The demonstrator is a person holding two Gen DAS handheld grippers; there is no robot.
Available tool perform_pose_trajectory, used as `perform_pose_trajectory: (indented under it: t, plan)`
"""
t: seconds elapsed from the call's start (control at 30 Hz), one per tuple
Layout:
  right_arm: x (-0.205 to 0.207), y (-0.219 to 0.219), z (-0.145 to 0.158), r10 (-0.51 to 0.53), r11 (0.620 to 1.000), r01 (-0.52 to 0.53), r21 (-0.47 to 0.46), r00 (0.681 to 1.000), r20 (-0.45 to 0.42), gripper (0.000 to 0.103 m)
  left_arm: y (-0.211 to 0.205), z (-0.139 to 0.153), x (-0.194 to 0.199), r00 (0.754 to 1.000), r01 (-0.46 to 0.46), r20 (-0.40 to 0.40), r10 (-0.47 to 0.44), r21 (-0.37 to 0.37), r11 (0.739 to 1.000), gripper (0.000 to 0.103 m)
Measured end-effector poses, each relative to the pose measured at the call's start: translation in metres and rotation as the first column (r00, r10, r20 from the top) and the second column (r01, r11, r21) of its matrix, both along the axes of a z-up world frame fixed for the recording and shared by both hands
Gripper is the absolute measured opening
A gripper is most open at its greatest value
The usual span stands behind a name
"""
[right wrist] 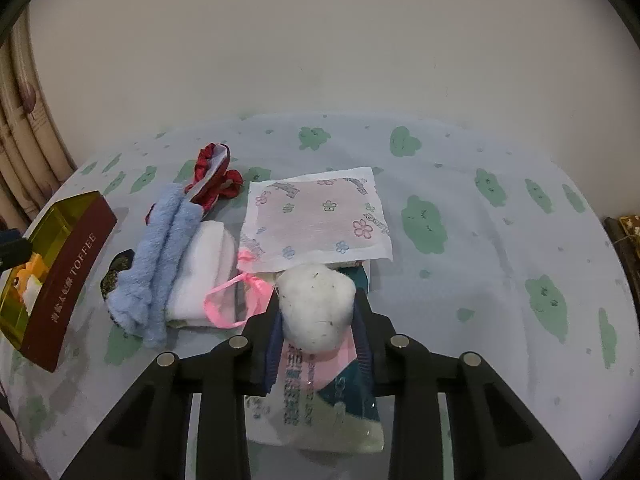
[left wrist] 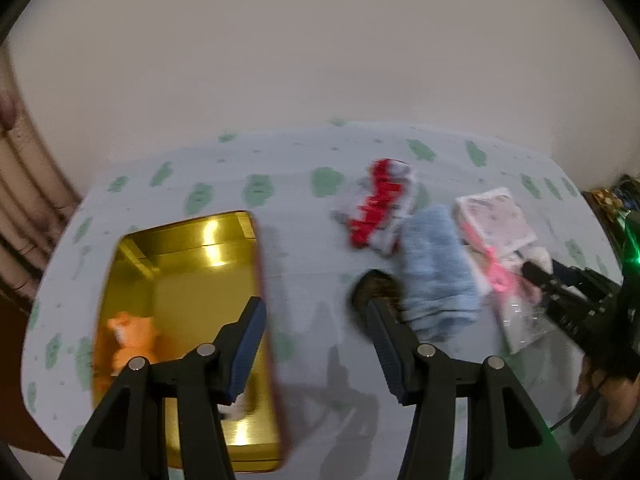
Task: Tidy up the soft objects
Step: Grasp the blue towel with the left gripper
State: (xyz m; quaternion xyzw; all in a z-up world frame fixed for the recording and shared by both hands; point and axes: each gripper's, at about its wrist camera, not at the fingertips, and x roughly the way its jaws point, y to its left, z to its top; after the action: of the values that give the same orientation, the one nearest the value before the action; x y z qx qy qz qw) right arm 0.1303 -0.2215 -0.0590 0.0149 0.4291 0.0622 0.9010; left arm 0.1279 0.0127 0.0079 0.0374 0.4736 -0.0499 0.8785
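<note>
Right gripper [right wrist: 318,334]: jaws clamped on a white cotton ball [right wrist: 316,308], pads pressing both sides, over a plastic packet [right wrist: 316,408] with pink and teal print.
Left gripper [left wrist: 316,344]: jaws spread wide, nothing between them, hanging over the tablecloth [left wrist: 304,264] between tin and pile (view is motion-blurred).
Toffee tin [right wrist: 68,276]: open, gold inside, dark red wall, at the left of the table; orange plush toy [left wrist: 128,340] lies in it.
Soft pile: blue fuzzy cloth [right wrist: 160,256] beside a white folded towel [right wrist: 204,272], touching; red-and-white scrunchie [right wrist: 214,174] behind them; pink ribbon [right wrist: 236,300] just left of the cotton ball.
Floral tissue sheet [right wrist: 320,220]: flat, just behind the cotton ball.
</note>
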Motion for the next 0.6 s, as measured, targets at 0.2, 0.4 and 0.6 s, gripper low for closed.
perform_pose_trajectory:
  t: [0.2,0.4,0.6]
  plan:
    - [-0.02,0.008,0.011,0.006,1.0,-0.005,-0.022,1.0,0.02,0.029,-0.04,-0.005,0.018,0.995,0.062,-0.073,-0.068,-0.078,0.995,0.054]
    - [-0.028,-0.001,0.012,-0.017,1.0,0.016,0.008,1.0,0.016,0.029,-0.08,-0.012,0.04,0.991,0.089,-0.095,-0.094,-0.059,0.994,0.054]
    - [-0.028,0.001,0.011,-0.003,1.0,0.003,0.012,1.0,0.018,0.029,-0.102,-0.037,0.059,0.988,0.07,-0.139,-0.07,0.0,0.998,0.054]
